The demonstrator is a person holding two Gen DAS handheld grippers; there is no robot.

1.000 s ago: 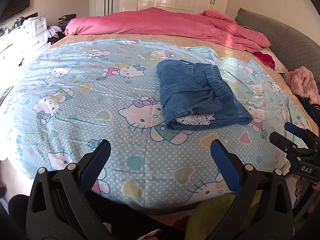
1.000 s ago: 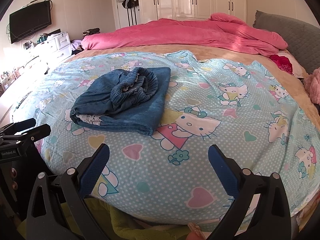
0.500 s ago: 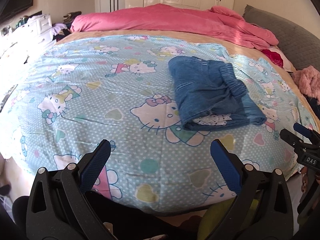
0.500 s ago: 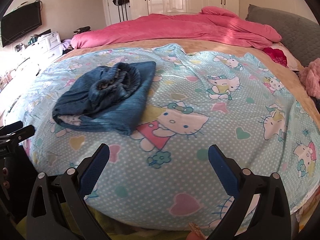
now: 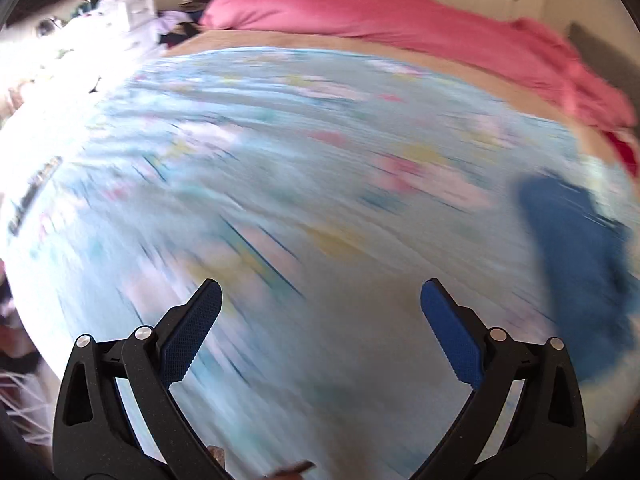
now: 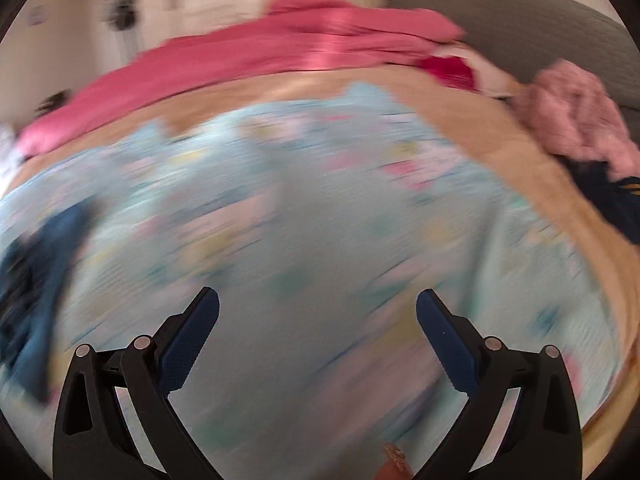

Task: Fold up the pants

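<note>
Both views are heavily motion-blurred. The folded blue denim pants (image 5: pixel 576 264) lie on the light-blue cartoon-print sheet (image 5: pixel 300 200), at the far right edge of the left wrist view. In the right wrist view the pants (image 6: pixel 36 276) show as a dark blue smear at the far left edge. My left gripper (image 5: pixel 320 304) is open over bare sheet, well left of the pants, with nothing between its blue pads. My right gripper (image 6: pixel 318 312) is open too, over the sheet (image 6: pixel 320 216) and well right of the pants.
A pink duvet (image 5: pixel 400 20) is bunched along the far side of the bed. A grey headboard (image 6: pixel 520 24) stands at the right, with a pink fluffy garment (image 6: pixel 580 116) and dark clothes (image 6: pixel 608 200) beside it. White drawers (image 5: pixel 132 8) stand at the far left.
Both grippers have swung outward fast, the left one leftward and the right one rightward. The pants have slid from mid-frame to the edge of each view. Both stay open.
</note>
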